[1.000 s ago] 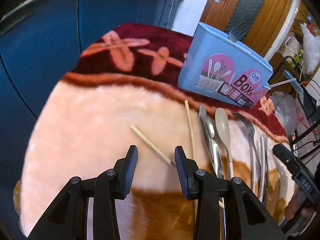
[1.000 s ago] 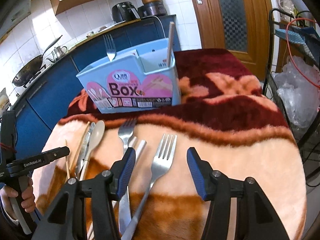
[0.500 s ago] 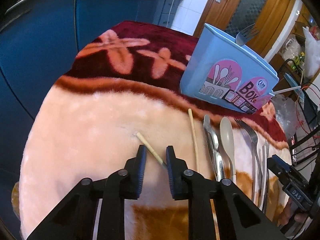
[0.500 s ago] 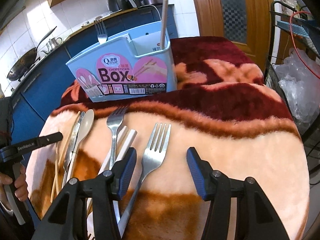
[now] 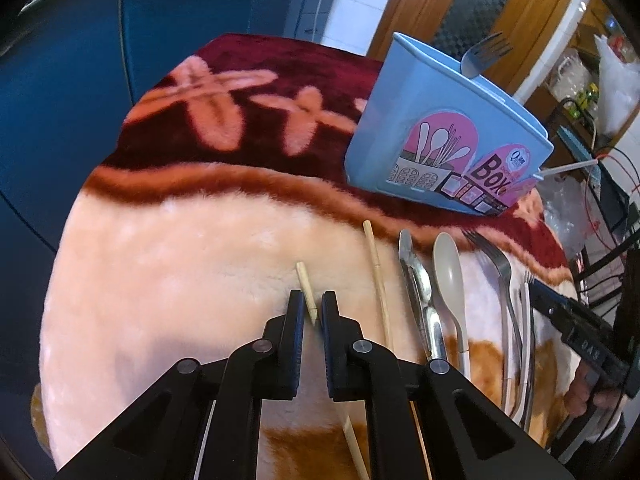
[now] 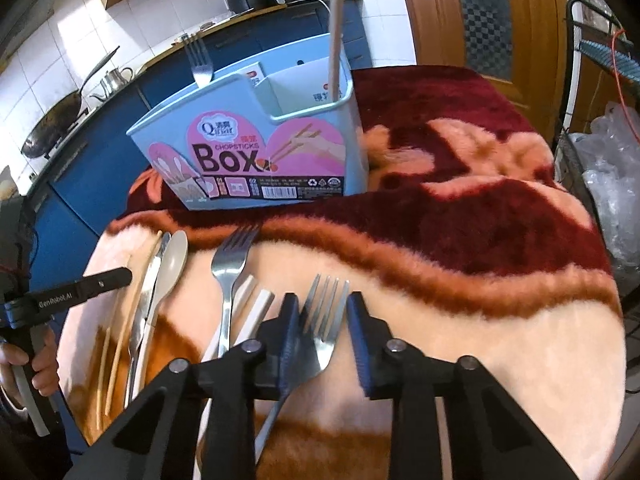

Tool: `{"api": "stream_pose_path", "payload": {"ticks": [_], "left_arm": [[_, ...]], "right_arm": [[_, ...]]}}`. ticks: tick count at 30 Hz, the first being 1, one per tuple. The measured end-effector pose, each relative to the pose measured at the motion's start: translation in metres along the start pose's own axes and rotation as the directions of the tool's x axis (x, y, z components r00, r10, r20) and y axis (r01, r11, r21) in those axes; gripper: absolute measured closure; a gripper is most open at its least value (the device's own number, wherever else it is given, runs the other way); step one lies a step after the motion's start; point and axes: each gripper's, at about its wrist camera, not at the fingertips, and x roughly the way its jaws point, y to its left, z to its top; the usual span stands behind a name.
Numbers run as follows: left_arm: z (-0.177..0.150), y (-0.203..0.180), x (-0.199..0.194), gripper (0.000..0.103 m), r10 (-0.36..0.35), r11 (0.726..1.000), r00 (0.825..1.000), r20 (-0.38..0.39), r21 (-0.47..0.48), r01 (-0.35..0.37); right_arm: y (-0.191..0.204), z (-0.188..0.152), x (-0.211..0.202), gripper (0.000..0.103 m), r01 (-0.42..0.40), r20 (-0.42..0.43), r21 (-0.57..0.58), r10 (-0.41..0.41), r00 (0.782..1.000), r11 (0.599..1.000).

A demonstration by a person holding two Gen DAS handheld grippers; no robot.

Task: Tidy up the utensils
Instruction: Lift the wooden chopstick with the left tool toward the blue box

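The left gripper (image 5: 311, 309) has been closed since a second ago: its jaws were wide then, and now they are pinched in on a chopstick (image 5: 306, 291). The stick's tip pokes out past the fingers, and its other end runs back under the gripper. It looks held, but not yet lifted off the blanket (image 5: 180, 264).

The right gripper (image 6: 322, 318) has been brought down over a fork (image 6: 320, 320). Its jaws have been narrowed too, but a gap can be seen on each side of the fork head, so the fork is not held yet (it lies flat between them).

So two pick-ups seem to be started at once. The chopstick is likely meant for the box (image 6: 256, 148), where one stick (image 6: 334, 40) already stands in the right part and one fork (image 6: 198, 60) in the back part.

Left on the blanket are another chopstick (image 5: 378, 276), tongs (image 5: 418, 284), a spoon (image 5: 450, 280) and more forks. The blanket is soft and fuzzy, pink and dark red, and thin things can sink into it. Blue cupboards (image 5: 80, 100), white tiles and a wooden door (image 6: 480, 12) are seen around, with a wok (image 6: 48, 132) on the counter.
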Motion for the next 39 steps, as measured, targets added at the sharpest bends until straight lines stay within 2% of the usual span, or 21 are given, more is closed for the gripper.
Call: {"api": "stream_pose_path", "payload": {"ticks": [1, 5, 9, 13, 17, 23, 27, 32, 36, 39], "left_arm": [[0.001, 0.000, 0.001, 0.093, -0.002, 1.000, 1.000, -0.001, 0.003, 0.002], [-0.001, 0.002, -0.002, 0.095, -0.022, 1.000, 1.000, 0.016, 0.006, 0.021], [-0.005, 0.003, -0.010, 0.097, -0.077, 0.997, 0.995, 0.056, -0.006, 0.078], [-0.008, -0.002, -0.030, 0.099, -0.090, 0.996, 0.984, 0.150, 0.010, 0.090], [-0.008, -0.010, -0.050, 0.099, -0.087, 0.996, 0.969, 0.233, 0.036, 0.081], [-0.004, -0.024, -0.077, 0.099, -0.102, 0.994, 0.936, 0.337, 0.080, 0.080], [0.000, -0.034, -0.094, 0.099, -0.115, 0.992, 0.910, 0.398, 0.097, 0.083], [0.014, -0.046, -0.115, 0.099, -0.123, 0.990, 0.868, 0.482, 0.115, 0.076], [0.028, -0.052, -0.126, 0.099, -0.115, 0.992, 0.832, 0.543, 0.110, 0.065], [0.043, -0.056, -0.129, 0.099, -0.114, 0.992, 0.808, 0.578, 0.105, 0.064]], "right_arm": [[-0.002, 0.001, 0.000, 0.089, -0.009, 0.004, 0.005, 0.009, 1.000, 1.000], [-0.011, 0.000, -0.003, 0.096, -0.087, 0.032, 0.075, 0.085, 0.996, 0.993], [-0.012, -0.003, -0.011, 0.100, -0.119, 0.077, 0.102, 0.112, 0.991, 0.988], [-0.009, -0.004, -0.023, 0.100, -0.137, 0.140, 0.098, 0.122, 0.983, 0.986], [-0.001, -0.003, -0.041, 0.100, -0.119, 0.232, 0.067, 0.100, 0.968, 0.991], [0.016, 0.000, -0.072, 0.100, -0.042, 0.367, 0.006, 0.037, 0.930, 0.999], [0.026, 0.000, -0.093, 0.100, 0.030, 0.463, -0.026, -0.014, 0.886, 0.999], [0.034, 0.005, -0.115, 0.100, 0.089, 0.559, -0.044, -0.049, 0.828, 0.995], [0.035, 0.012, -0.123, 0.100, 0.107, 0.593, -0.044, -0.060, 0.803, 0.993], [0.034, 0.019, -0.127, 0.100, 0.108, 0.603, -0.041, -0.062, 0.796, 0.993]]}}
